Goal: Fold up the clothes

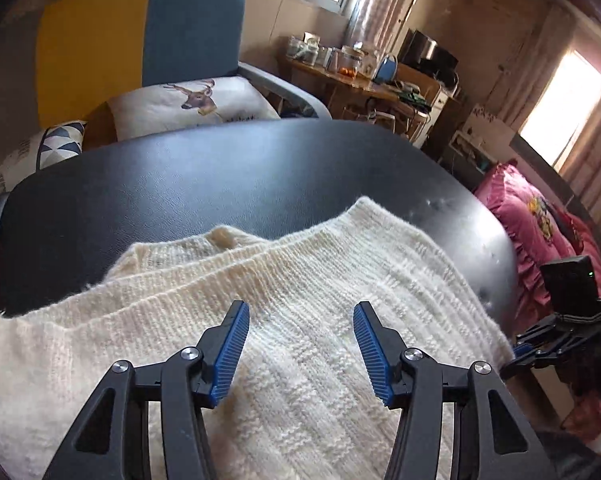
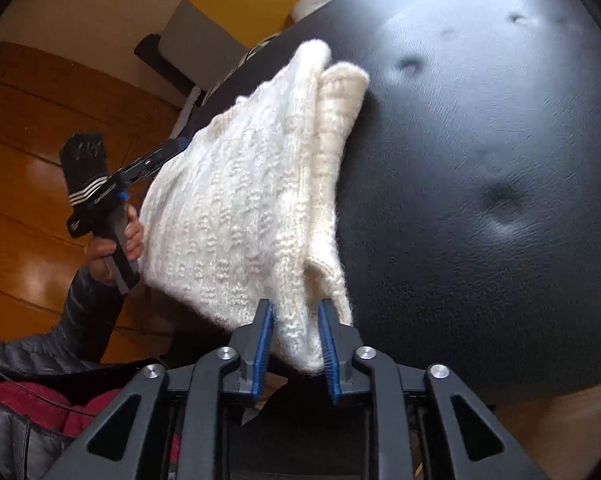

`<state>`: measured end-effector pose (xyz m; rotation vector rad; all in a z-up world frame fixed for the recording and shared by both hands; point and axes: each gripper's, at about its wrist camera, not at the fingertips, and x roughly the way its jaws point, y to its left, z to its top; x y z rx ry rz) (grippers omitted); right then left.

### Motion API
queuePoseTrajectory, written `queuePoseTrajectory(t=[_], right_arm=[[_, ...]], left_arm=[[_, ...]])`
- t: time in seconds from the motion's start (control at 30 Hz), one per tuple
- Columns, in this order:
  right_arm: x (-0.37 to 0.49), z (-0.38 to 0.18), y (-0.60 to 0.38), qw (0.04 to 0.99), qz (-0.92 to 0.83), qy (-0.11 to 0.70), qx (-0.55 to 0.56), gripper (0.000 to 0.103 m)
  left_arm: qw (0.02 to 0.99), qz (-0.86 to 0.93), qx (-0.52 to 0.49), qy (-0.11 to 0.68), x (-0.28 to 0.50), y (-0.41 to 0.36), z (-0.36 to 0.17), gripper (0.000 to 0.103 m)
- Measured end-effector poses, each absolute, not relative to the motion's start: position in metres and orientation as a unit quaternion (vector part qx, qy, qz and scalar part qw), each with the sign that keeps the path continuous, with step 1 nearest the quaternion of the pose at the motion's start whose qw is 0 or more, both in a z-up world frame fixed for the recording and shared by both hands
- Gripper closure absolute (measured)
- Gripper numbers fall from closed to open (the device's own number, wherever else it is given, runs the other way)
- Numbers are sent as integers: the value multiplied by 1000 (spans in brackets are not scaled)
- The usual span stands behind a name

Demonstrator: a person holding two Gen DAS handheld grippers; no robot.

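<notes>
A cream knitted sweater (image 1: 300,264) lies folded on a round black padded surface (image 1: 220,184). In the left wrist view my left gripper (image 1: 300,308) hovers over the knit, open, with nothing between its blue pads. In the right wrist view my right gripper (image 2: 296,308) has the near corner of the sweater (image 2: 236,208) between its pads, which touch it on both sides. The sweater's left part hangs over the edge of the black surface (image 2: 480,160). A hand (image 2: 130,236) holds the left gripper's handle there; its fingertips are hidden behind the knit.
Behind the black surface stands a yellow and blue armchair (image 1: 140,40) with a deer pillow (image 1: 188,104). Pink bedding (image 1: 532,216) lies to the right, a cluttered wooden table (image 1: 352,76) farther back. Wooden floor (image 2: 20,140) shows at the left.
</notes>
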<state>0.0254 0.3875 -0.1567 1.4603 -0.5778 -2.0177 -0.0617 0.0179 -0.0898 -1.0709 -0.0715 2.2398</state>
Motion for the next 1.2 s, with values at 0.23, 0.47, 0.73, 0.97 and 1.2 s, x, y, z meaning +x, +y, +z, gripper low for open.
queuePoseTrajectory(t=[0.23,0.47,0.73,0.97,1.2], right_arm=[[8,-105,339,294,-804,-182,483,73],[-28,-109,226,355,-786,-101,495,73],[-42,-124,185,337,-783,-61,519,73],[-45,-128,197,312,-791,-66,522,73],[-49,-139,195,295,-793,-50,531,76]], left_arm=[[203,898,-371,-123,-4,-122,-69,39],[120,898,-392,-159,43,-230,-99,38],[207,865,-424,-172,48,-218,-125,40],[255,832,-436,-229,42,-218,-138,43],[275,802,-443,-291,63,-227,-137,97]])
